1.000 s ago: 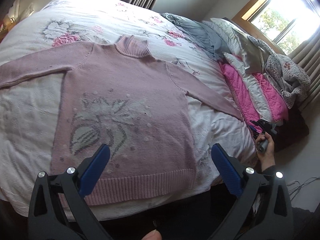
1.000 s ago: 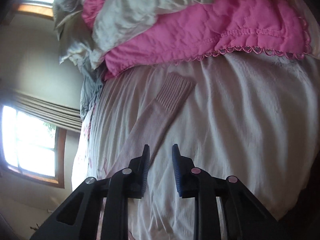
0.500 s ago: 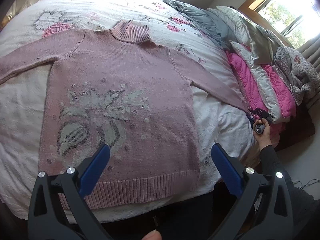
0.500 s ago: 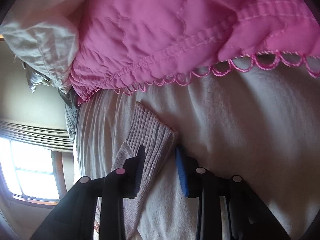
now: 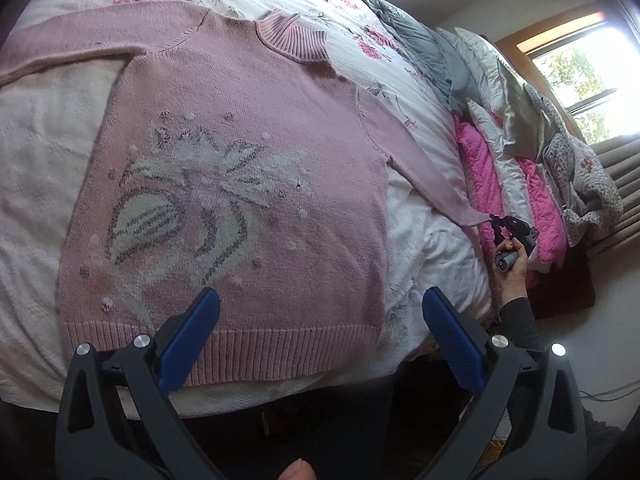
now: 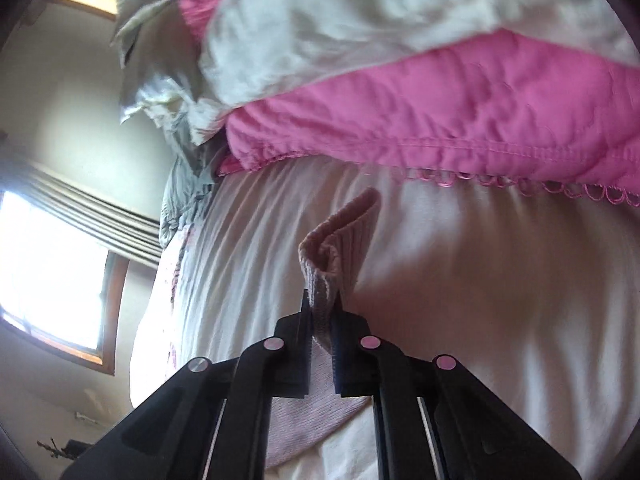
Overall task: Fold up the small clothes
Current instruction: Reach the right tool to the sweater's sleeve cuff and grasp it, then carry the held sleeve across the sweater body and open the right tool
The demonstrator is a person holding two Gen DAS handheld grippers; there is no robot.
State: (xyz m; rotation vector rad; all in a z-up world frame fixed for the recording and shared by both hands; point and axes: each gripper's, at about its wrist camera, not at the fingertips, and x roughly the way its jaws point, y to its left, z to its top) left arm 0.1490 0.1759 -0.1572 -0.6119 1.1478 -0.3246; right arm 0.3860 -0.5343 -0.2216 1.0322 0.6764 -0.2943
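A pink knit sweater [image 5: 248, 168] with a pale flower pattern lies flat, front up, on the bed, both sleeves spread out. My left gripper [image 5: 320, 340] hovers open over the ribbed hem, nothing between its blue pads. At the bed's right edge my right gripper [image 5: 496, 222] is held by a hand [image 5: 512, 264] at the end of the right sleeve. In the right wrist view that gripper [image 6: 322, 304] is shut on the ribbed sleeve cuff [image 6: 340, 240], which bunches up ahead of the fingertips.
The bed [image 5: 424, 240] has a white floral cover. Folded pink and white quilts [image 5: 516, 184] [image 6: 460, 100] and grey bedding [image 5: 424, 52] are piled along its right side. A window [image 5: 588, 68] is behind them, and floor [image 5: 600, 344] lies to the right.
My right gripper moved up to the sleeve cuff and shut on it, lifting it off the cover. My left gripper came closer over the sweater's hem and stayed open.
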